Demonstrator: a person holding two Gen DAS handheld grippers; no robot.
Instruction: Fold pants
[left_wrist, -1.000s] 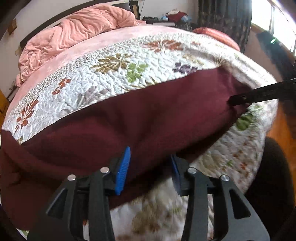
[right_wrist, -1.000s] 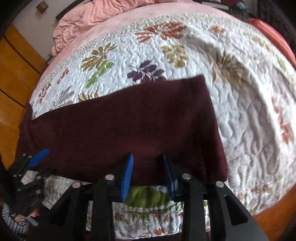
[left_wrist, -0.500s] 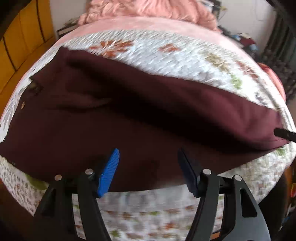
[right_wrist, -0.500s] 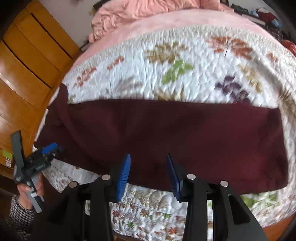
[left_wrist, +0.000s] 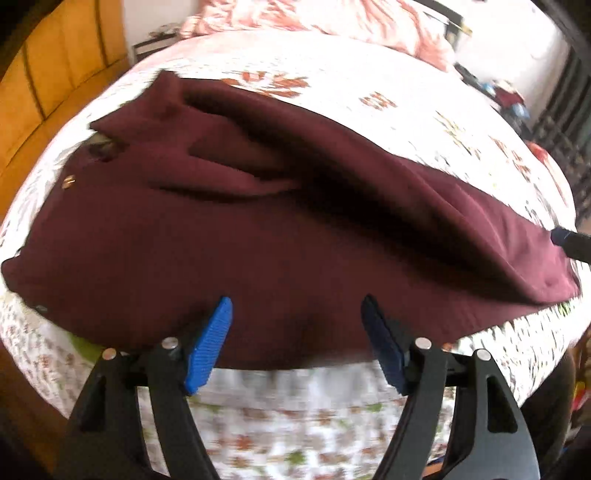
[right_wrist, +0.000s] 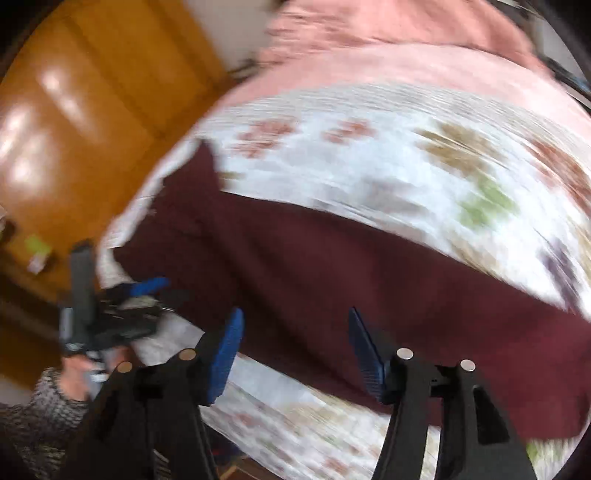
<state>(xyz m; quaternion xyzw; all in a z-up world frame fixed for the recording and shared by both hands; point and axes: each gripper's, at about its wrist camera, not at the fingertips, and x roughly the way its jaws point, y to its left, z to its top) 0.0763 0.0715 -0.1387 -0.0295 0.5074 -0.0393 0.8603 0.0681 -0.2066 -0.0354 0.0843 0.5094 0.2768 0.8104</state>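
A home bedroom, large bed (left_wrist: 369, 110) under a floral quilted bedspread (left_wrist: 406, 122), crumpled pink duvet (left_wrist: 332, 22) at the bed's head, wooden wardrobe (right_wrist: 74, 110) beside the bed

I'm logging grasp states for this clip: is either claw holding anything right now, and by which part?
Nothing is held. The left claw and right claw are both open at the near edge of the maroon pants, which lie on the quilt.

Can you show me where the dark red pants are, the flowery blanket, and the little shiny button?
maroon pants (left_wrist: 295, 266), left wrist view, middle of the cloth.
floral quilt (left_wrist: 369, 74), left wrist view, bare top beyond the pants.
metal button (left_wrist: 69, 181), left wrist view, on the waistband end.
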